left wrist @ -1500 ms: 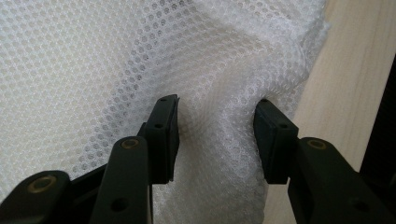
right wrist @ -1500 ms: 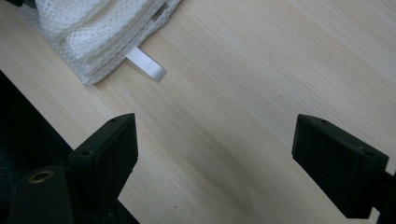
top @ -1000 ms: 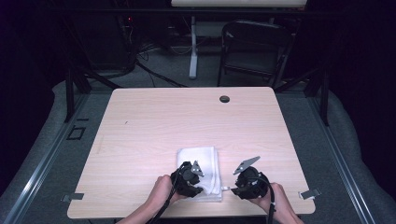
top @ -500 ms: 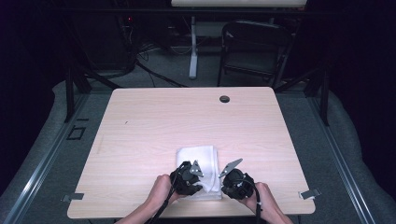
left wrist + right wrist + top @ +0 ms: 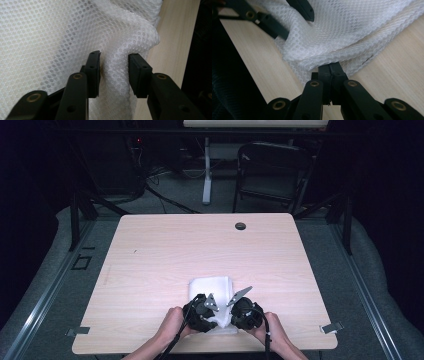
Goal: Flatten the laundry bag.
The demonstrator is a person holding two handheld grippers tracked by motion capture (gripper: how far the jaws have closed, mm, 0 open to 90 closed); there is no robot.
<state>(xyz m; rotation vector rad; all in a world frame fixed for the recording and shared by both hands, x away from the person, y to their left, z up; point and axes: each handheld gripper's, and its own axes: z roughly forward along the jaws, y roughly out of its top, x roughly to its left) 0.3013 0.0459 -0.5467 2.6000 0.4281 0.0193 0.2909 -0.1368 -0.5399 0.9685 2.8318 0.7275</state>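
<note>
A folded white mesh cloth (image 5: 212, 287) lies on the wooden table (image 5: 165, 260) near its front edge. My left gripper (image 5: 209, 314) is at the cloth's near left corner. In the left gripper view its jaws (image 5: 115, 56) stand apart, just opened further, with a loose ridge of the mesh cloth (image 5: 62, 32) rising between them. My right gripper (image 5: 234, 316) is at the near right corner. Its jaws (image 5: 330, 66) are shut together, pinching the folded edge of the cloth (image 5: 352, 27). The left gripper's fingers (image 5: 302, 7) show beyond it.
A round cable hole (image 5: 240, 226) sits at the table's far side. A dark chair (image 5: 272, 170) and a white post (image 5: 206, 175) stand behind the table. Metal brackets (image 5: 331, 327) mark the near corners. Bare wood lies left, right and beyond the cloth.
My right gripper has moved left from beside the cloth to its near right corner. The left hand has stayed where it was.
</note>
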